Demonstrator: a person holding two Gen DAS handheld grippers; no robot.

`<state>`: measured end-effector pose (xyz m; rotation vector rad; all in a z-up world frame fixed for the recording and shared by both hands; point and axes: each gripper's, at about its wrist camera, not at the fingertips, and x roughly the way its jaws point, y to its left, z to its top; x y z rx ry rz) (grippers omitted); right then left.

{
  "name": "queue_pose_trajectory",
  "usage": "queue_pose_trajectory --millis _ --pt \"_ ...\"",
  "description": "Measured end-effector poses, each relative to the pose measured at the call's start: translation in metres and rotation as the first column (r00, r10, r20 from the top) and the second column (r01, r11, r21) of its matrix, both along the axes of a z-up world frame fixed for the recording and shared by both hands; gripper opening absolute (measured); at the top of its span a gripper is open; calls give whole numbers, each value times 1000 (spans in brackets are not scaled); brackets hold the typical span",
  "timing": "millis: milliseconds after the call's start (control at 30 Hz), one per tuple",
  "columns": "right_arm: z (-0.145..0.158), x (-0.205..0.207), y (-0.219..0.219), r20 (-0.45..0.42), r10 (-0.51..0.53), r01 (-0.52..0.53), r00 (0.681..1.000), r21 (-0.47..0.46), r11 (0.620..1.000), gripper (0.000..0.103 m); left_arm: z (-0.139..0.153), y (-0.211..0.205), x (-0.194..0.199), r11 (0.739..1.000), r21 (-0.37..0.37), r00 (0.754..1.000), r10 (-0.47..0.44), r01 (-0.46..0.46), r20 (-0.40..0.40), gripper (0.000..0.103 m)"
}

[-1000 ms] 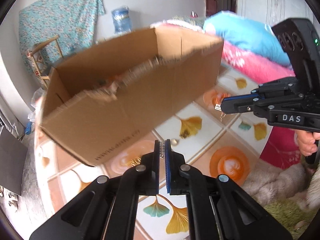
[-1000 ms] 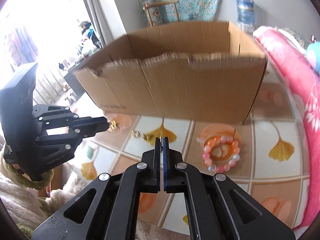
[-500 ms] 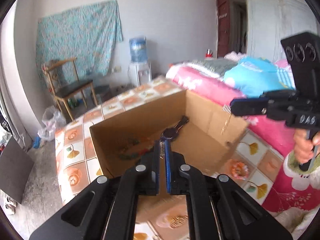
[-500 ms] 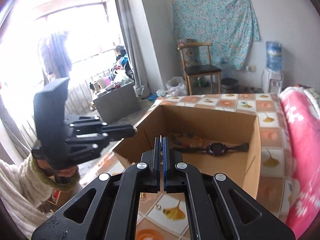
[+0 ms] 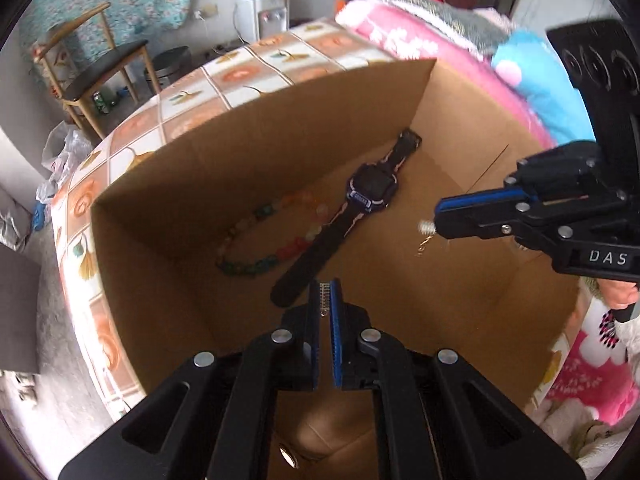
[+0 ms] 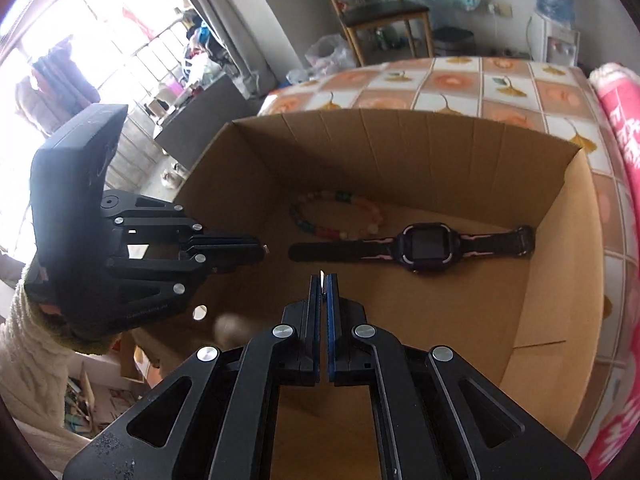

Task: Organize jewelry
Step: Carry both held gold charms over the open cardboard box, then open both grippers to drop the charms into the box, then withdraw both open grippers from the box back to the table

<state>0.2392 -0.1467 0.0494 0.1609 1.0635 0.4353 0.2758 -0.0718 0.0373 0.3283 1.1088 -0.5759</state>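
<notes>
Both tools hang over the open cardboard box [image 6: 560, 240] on the tiled tabletop [image 6: 500, 84]. The left tool [image 5: 325, 300] is pressed together on a small toothed metal piece, perhaps a hair clip [image 5: 324, 298]. The right tool [image 6: 323, 280] pinches a thin pale sliver, too small to identify. On the box floor lie a black watch [image 6: 420, 246] and, just beside it, a colored bead bracelet [image 6: 340, 216].

Both tools, left [image 5: 325, 300] and right [image 6: 323, 282], risen from beside cardboard box [image 5: 168, 184] to above its opening.
</notes>
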Motion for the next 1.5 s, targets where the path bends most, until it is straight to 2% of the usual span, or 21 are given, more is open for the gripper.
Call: queue_pose_trajectory --millis 100,133,200,333,400,500,533,567,633,700,733,767,833,900,1000,1100,1200,1300,1367,1500 --pt "0 0 -6 2 -18 18 1000 11 1000 8 -5 -5 5 1000 30 1000 -5 6 -28 5" --pt "0 1 -9 6 -24 24 1000 17 1000 13 -5 -5 6 999 41 1000 -1 2 -30 5" --pt "2 4 -14 23 -39 38 999 22 999 16 -6 -4 9 998 55 999 14 -13 -31 17" --pt "13 -4 -22 69 -68 66 995 34 997 21 -3 -1 7 998 52 1000 25 -24 -15 21" --pt "21 -9 -27 95 -84 80 992 39 996 24 2 2 6 999 41 999 33 -33 6 21" --pt "36 -21 -35 143 -107 99 984 59 993 32 19 9 -1 999 -14 998 47 -47 46 21" --pt "41 -25 -36 159 -112 103 981 63 993 39 26 11 -5 998 -34 996 55 -53 65 21" --pt "50 -34 -39 188 -121 110 975 68 992 45 39 18 -13 996 -68 992 72 -65 102 22" --pt "67 -49 -44 249 -144 132 958 67 989 48 57 28 -27 990 -122 985 91 -73 150 28" --pt "87 -74 -49 327 -161 143 931 80 986 53 77 42 -49 979 -184 974 122 -86 192 40" --pt "98 -92 -52 377 -172 149 910 90 985 58 86 50 -61 972 -215 969 136 -91 205 44" --pt "104 -105 -53 412 -179 155 893 91 984 66 93 58 -75 965 -244 964 149 -94 219 52" --pt "112 -138 -53 487 -181 161 854 83 983 72 99 70 -99 955 -278 955 175 -105 238 62" --pt "109 -160 -50 514 -174 155 840 80 985 77 98 81 -122 948 -298 950 191 -114 246 69" --pt "93 -184 -41 485 -151 127 861 82 988 78 83 98 -155 936 -310 940 244 -164 240 77" --pt "69 -200 -26 440 -100 86 892 51 995 79 54 108 -178 928 -270 920 321 -258 224 80" --pt "32 -204 0 338 -70 85 939 -32 996 81 13 110 -191 907 -242 911 386 -346 143 80" --pt "-13 -200 28 201 -29 49 979 -93 995 81 -30 102 -197 907 -160 907 408 -390 100 80" --pt "-40 -195 46 143 -31 55 989 -166 985 81 -51 96 -199 908 -110 904 414 -403 106 80" --pt "-71 -185 55 61 -77 88 995 -203 975 81 -75 84 -206 918 -36 906 396 -395 147 82"
